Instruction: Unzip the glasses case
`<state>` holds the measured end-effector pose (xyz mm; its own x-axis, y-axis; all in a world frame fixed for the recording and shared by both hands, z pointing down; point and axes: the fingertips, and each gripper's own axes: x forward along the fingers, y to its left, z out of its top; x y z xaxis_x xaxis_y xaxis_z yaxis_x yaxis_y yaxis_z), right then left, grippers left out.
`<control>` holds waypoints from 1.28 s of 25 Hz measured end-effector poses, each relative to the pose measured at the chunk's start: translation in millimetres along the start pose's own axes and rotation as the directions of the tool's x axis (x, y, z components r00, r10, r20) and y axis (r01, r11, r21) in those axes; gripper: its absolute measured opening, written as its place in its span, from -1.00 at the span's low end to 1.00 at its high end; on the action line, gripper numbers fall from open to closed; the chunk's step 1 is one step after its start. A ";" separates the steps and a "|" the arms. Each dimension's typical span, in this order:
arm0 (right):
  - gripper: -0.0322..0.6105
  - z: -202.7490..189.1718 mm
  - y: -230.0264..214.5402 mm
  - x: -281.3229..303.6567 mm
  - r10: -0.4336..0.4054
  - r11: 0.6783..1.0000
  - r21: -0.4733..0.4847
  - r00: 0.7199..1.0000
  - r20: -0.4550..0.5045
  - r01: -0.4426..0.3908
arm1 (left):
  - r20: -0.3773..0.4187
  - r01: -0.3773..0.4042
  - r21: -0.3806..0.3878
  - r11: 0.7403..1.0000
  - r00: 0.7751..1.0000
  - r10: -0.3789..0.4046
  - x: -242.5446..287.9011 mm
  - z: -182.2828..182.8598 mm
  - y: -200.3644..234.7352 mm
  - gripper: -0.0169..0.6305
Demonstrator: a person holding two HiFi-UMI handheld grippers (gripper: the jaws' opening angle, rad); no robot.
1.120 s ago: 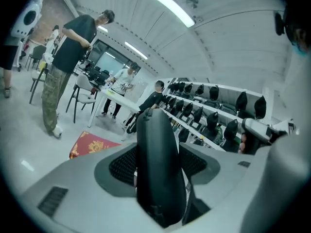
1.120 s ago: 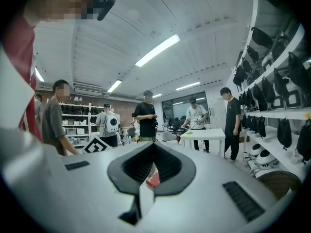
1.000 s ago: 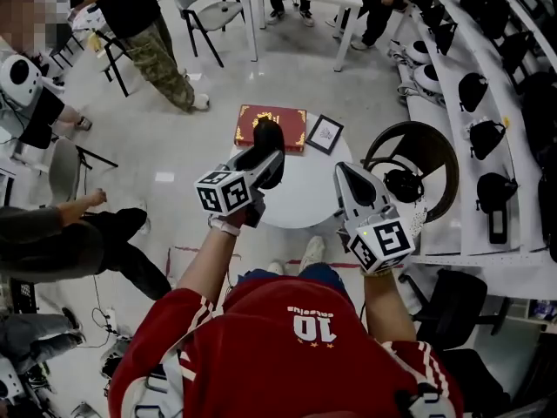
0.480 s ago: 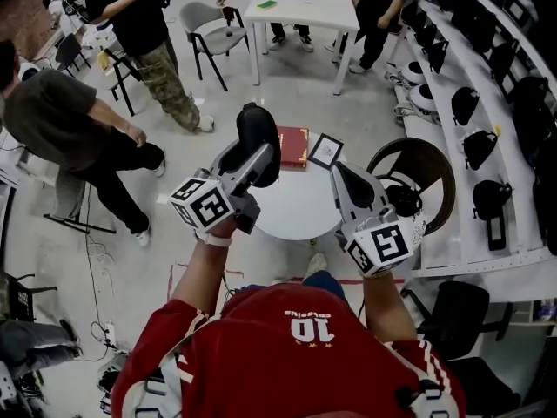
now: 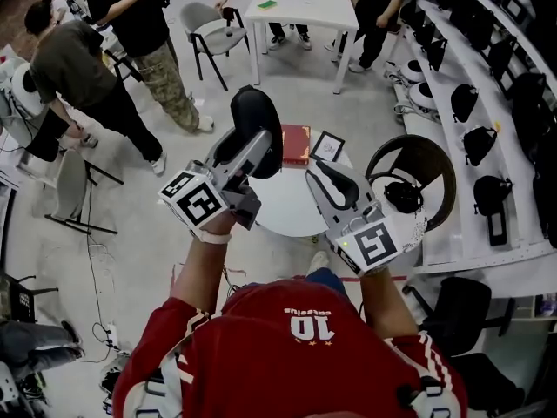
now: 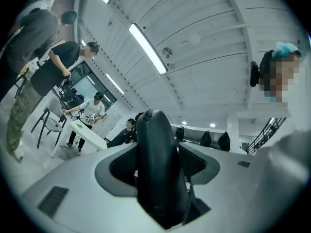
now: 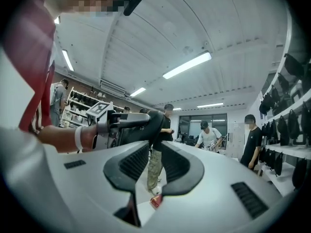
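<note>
While clamped edge-on in the left gripper (image 5: 248, 151), the black oval hard-shell glasses case (image 5: 256, 118) sits mid-air over the round white table (image 5: 287, 209), long axis along the jaws, far end tilted up. Right gripper (image 5: 324, 179) roughly level, jaws apart, empty, aimed toward the case. Versus a second ago: case higher, right gripper swung closer.

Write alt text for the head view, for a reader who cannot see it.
A person in red holds a black glasses case in the left gripper, above a round white table. The right gripper beside it is open and empty. A red book and a framed picture lie at the table's far edge.
</note>
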<state>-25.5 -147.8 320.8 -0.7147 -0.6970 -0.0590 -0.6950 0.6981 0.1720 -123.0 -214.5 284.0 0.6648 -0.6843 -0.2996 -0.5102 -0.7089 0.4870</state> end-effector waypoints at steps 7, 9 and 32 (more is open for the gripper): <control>-0.66 -7.7 22.2 15.2 0.036 0.999 -0.030 0.998 -0.044 -0.037 | 0.020 0.066 0.035 0.997 0.998 -0.067 7.2 18.9 -29.9 -0.13; -0.66 -6.5 24.8 20.5 0.028 0.999 -0.034 0.998 -0.056 -0.030 | 0.022 0.081 0.032 0.996 0.996 -0.082 7.3 22.0 -35.5 -0.13; -0.85 -11.3 29.3 17.8 0.009 0.981 -0.193 0.997 -0.076 -0.023 | -0.021 0.183 0.026 0.983 0.983 -0.182 12.5 8.9 -54.3 -0.09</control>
<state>-57.7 -141.6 335.9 -0.7127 -0.7013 0.0170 -0.6499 0.6692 0.3603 -91.9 -186.1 246.5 0.7578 -0.5399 -0.3663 -0.3941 -0.8263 0.4024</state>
